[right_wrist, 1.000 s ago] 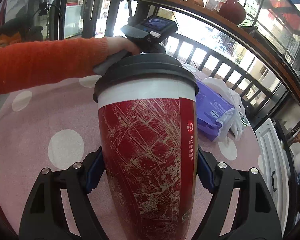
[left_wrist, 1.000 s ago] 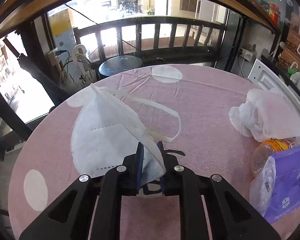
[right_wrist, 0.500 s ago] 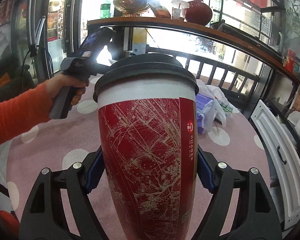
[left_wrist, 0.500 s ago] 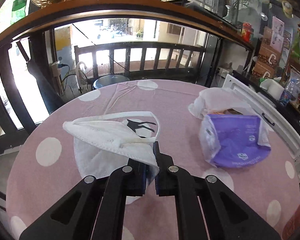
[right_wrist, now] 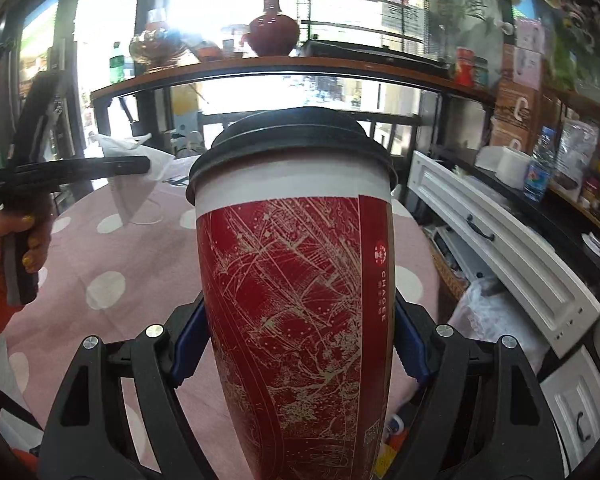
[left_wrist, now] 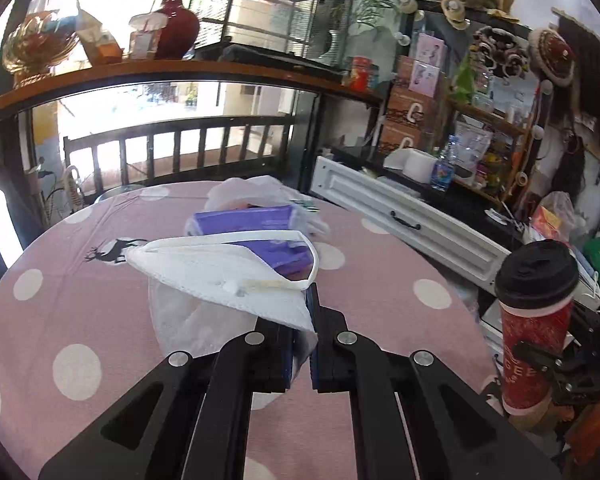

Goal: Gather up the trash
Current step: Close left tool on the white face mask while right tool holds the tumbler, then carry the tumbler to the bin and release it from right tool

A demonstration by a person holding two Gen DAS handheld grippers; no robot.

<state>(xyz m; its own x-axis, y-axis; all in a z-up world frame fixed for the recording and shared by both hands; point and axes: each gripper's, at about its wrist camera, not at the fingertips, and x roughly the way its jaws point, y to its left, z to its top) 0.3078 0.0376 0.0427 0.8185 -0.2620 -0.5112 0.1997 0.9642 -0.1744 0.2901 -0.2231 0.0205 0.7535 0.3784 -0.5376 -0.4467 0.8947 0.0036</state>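
The left gripper point(left_wrist: 302, 344) is clamped tight on a white mask point(left_wrist: 228, 280), pinching its lower corner between the blue pads; the mask hangs above the pink dotted table point(left_wrist: 80, 312), its strap looping out toward 1 o'clock. From the right wrist view the same mask point(right_wrist: 134, 196) dangles at 10 o'clock from the left gripper point(right_wrist: 140, 164), which a hand point(right_wrist: 8, 232) in an orange sleeve holds by the grip.

Beyond the mask, at 12 o'clock on the table, lies a purple pack point(left_wrist: 256, 220) with a white bag point(left_wrist: 244, 192) bunched behind it.

The right gripper point(right_wrist: 296, 344) grasps a red cup point(right_wrist: 296, 280) with a black lid, the blue pads pressing on both its sides; the cup stands upright and fills the centre of that view. In the left wrist view the cup point(left_wrist: 534, 328) appears at 3 o'clock, past the table's edge, in front of a white cabinet point(left_wrist: 404, 216).

A wooden shelf point(left_wrist: 180, 70) with a red vase point(left_wrist: 178, 20) runs across at 11 o'clock.
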